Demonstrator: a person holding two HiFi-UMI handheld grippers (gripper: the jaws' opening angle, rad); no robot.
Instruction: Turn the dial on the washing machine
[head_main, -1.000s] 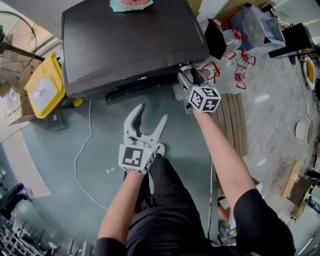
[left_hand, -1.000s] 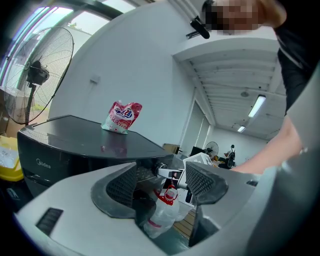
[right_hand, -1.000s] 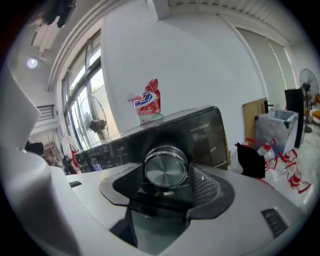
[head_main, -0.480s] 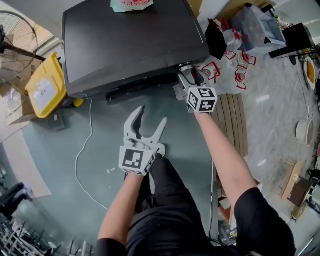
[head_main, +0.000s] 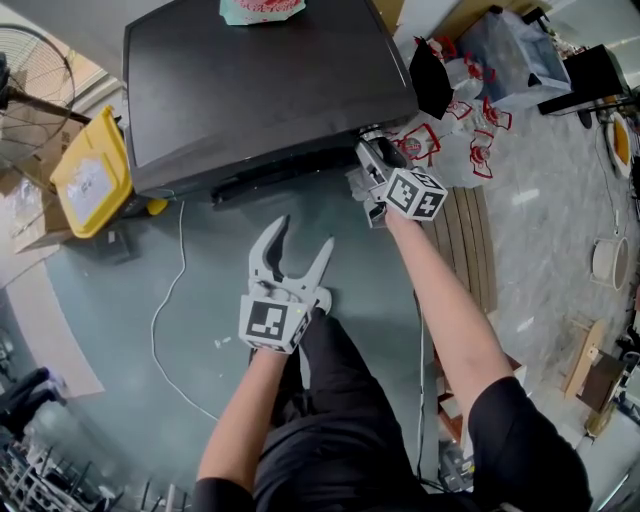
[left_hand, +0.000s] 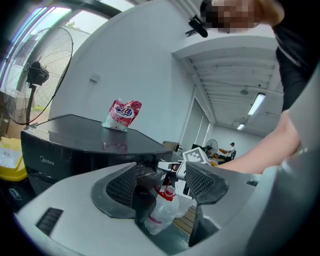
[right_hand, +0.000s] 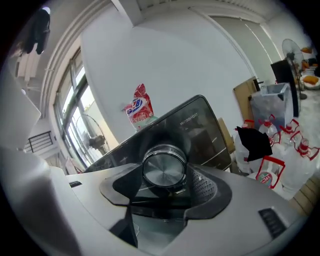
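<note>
At the right end of the washing machine's (head_main: 260, 90) front panel, the right gripper (head_main: 372, 165) is shown set on the dial (right_hand: 164, 171). In the right gripper view the round, brushed-metal dial is seen end-on between the jaws, which are closed onto it, one ribbed pad against each side of its rim. The dark machine top appears slanted in that view, so the gripper is judged to be rolled about the dial's axis. The left gripper (head_main: 295, 250) is held low over the floor, well apart from the machine; its jaws are spread wide and nothing is gripped, only a distant plastic bottle (left_hand: 161, 210) and the right gripper's marker cube (left_hand: 196, 156) being visible through the gap. A red-and-white pouch (head_main: 262, 8) is seen standing on the rear of the lid. The step in hand is judged to be the turning itself, with the grasp already made. For the next move, a roll of the wrist about the dial's centre line would be called for, with pad pressure maintained so that the smooth rim is not allowed to slip.
</note>
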